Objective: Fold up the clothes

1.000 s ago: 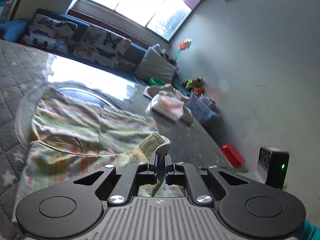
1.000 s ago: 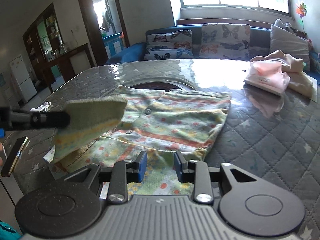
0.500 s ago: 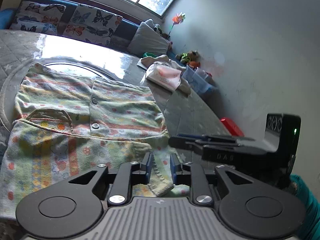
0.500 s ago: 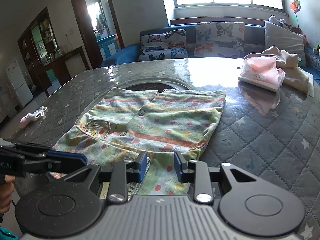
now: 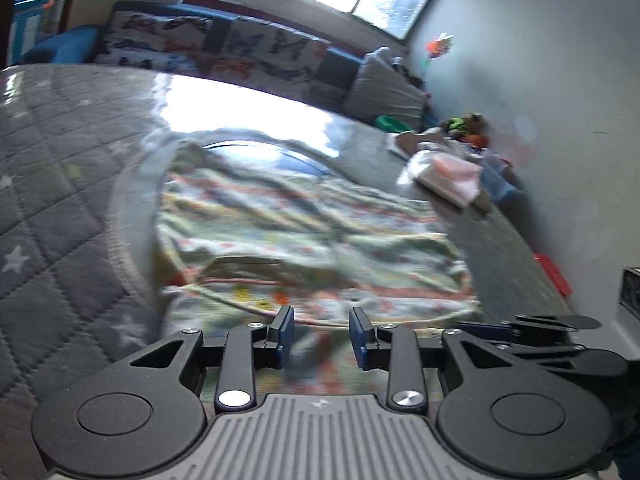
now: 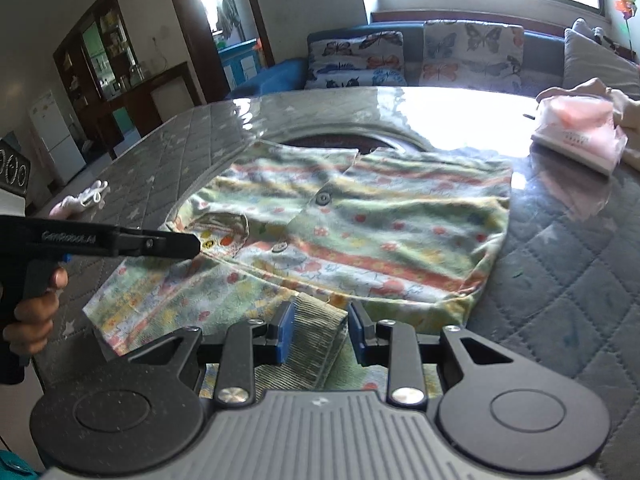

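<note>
Right now my left gripper (image 5: 322, 334) has its jaws wide apart, with nothing between them. It hangs just over the near edge of the little shirt (image 6: 360, 232). The left view is blurry, so I cannot tell small things there.

My right gripper (image 6: 320, 336) also has its jaws wide apart. A ribbed cuff (image 6: 316, 332) of the shirt lies between them, but the pads are not pressing on it.

That shirt lies spread flat on the table (image 6: 580, 288), which has a gray quilted cover with stars. It is green with orange and yellow stripes and little flowers. It has buttons (image 6: 322, 199) down the middle and a small pocket (image 6: 218, 232) on its left side.

In the right view I see my left gripper come in from the left, and a hand (image 6: 34, 312) holds its handle. Its tip sits just over the pocket.

A folded pink cloth (image 6: 576, 132) lies far off on the right of the table, well apart from the shirt. A sofa with butterfly cushions (image 6: 356, 60) stands beyond the table, under a window.
</note>
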`<state>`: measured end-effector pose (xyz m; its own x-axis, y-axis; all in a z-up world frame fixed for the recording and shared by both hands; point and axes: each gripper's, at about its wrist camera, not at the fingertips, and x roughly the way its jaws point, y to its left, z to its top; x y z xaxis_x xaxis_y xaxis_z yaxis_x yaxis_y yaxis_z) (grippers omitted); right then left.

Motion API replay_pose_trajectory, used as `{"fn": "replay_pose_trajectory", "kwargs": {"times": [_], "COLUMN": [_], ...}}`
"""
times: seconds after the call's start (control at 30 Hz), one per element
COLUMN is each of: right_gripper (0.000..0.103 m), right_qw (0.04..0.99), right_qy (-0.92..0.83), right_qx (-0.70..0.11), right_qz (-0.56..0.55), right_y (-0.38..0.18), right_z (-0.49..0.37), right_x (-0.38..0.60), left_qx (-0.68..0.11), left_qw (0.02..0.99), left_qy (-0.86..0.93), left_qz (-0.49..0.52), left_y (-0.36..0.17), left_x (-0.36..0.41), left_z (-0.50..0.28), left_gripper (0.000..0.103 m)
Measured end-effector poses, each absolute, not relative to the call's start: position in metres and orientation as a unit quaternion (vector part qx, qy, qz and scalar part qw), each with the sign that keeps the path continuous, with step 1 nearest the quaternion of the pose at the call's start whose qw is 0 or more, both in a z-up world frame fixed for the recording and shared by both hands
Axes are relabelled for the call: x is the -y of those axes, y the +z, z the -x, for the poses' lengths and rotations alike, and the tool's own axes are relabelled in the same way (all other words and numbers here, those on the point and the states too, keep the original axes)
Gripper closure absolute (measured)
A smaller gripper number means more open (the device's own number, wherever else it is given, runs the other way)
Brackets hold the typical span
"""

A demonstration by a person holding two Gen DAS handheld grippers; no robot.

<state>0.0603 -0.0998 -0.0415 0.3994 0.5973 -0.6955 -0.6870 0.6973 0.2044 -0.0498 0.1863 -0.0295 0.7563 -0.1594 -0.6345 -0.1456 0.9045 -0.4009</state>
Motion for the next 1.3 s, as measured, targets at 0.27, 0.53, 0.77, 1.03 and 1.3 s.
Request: {"fn": "replay_pose_trajectory", "kwargs": {"times": [0.27,0.53,0.77,1.03,1.3], "right_gripper": [0.067,0.066,0.092,0.094,0.086], "right_qw": [0.833,0.829,0.837,0.858,0.853], "right_qy": [0.385,0.389,0.385,0.376,0.375], "right_qx": [-0.393,-0.396,-0.38,-0.337,-0.348], "right_qz": [0.063,0.07,0.078,0.098,0.105], "right_y": [-0.044,-0.048,-0.04,-0.021,-0.028], "right_z": [-0.057,-0.054,-0.054,-0.048,-0.05], "right_x": [0.101,0.1,0.099,0.095,0.093], "left_qx": [-0.334,-0.341,-0.336,-0.331,-0.319], "left_qw": [0.916,0.92,0.923,0.927,0.934], "left_qy": [0.014,0.025,0.033,0.042,0.03], "left_qz": [0.222,0.193,0.184,0.172,0.155], "left_y": [-0.03,-0.036,-0.038,-0.039,-0.024], "left_x": [-0.201,-0.202,-0.203,-0.204,-0.194], "left_z": [0.057,0.058,0.059,0.063,0.07], "left_gripper": [0.07,0.07,0.077,0.078,0.079]}}
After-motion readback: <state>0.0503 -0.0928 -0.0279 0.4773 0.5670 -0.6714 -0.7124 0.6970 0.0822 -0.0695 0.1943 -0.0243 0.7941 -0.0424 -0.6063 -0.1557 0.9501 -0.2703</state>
